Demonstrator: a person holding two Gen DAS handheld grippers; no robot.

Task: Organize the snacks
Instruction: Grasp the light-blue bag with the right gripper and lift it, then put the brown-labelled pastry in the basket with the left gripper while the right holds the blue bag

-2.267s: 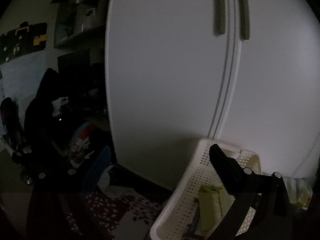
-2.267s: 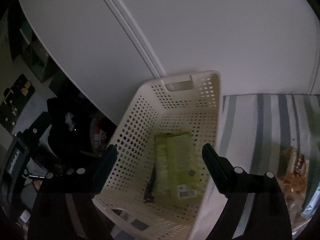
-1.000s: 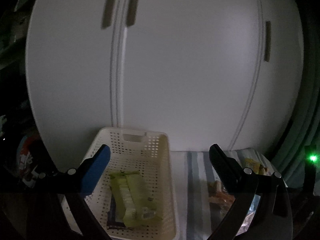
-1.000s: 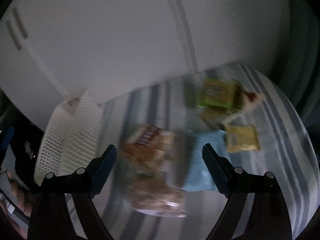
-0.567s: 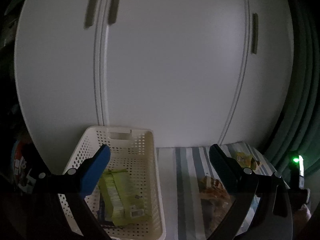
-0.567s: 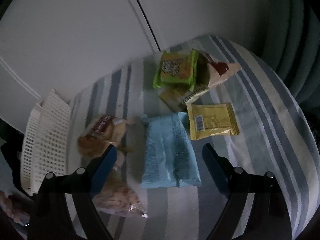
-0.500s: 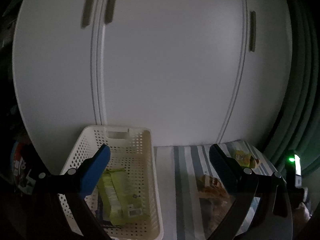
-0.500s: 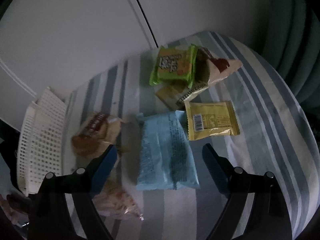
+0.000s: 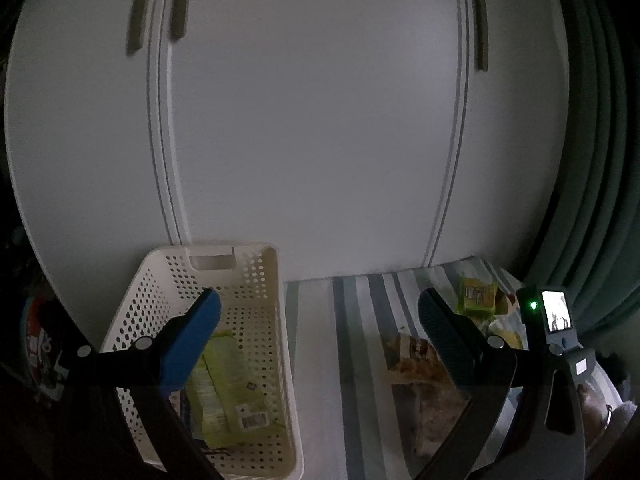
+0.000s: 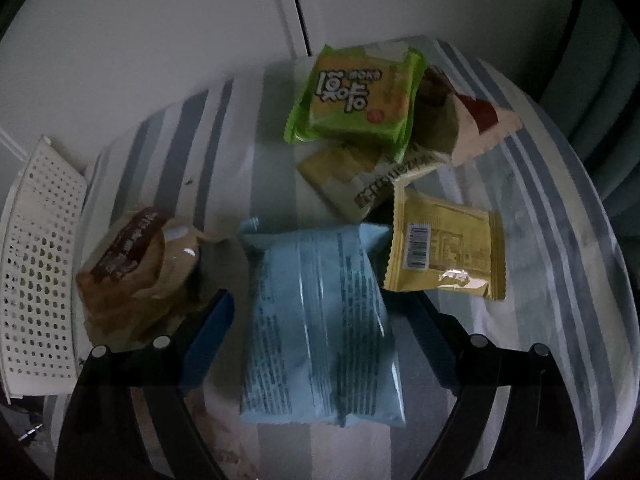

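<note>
My right gripper point(image 10: 320, 300) is open, its two fingers straddling a light blue snack packet point(image 10: 316, 320) that lies on the striped cloth. Around it lie a yellow packet point(image 10: 444, 252), a green packet point(image 10: 356, 100), a beige packet point(image 10: 360, 180), a red-and-tan packet point(image 10: 468, 128) and a brown bread bag point(image 10: 128, 272). My left gripper point(image 9: 320, 312) hangs open and empty above the white perforated basket point(image 9: 264, 280), which holds a pale green packet point(image 9: 224, 388).
The basket point(image 10: 36, 264) stands at the left end of the striped bed cover point(image 9: 352, 340), against white wardrobe doors point(image 9: 312, 120). Green curtains point(image 9: 592, 160) hang at the right. The other gripper's lit screen point(image 9: 556, 316) shows at the right of the left wrist view.
My right gripper swung from over the basket to the snack pile and came down close over the blue packet. My left gripper turned right, from the dark room side toward the basket and bed.
</note>
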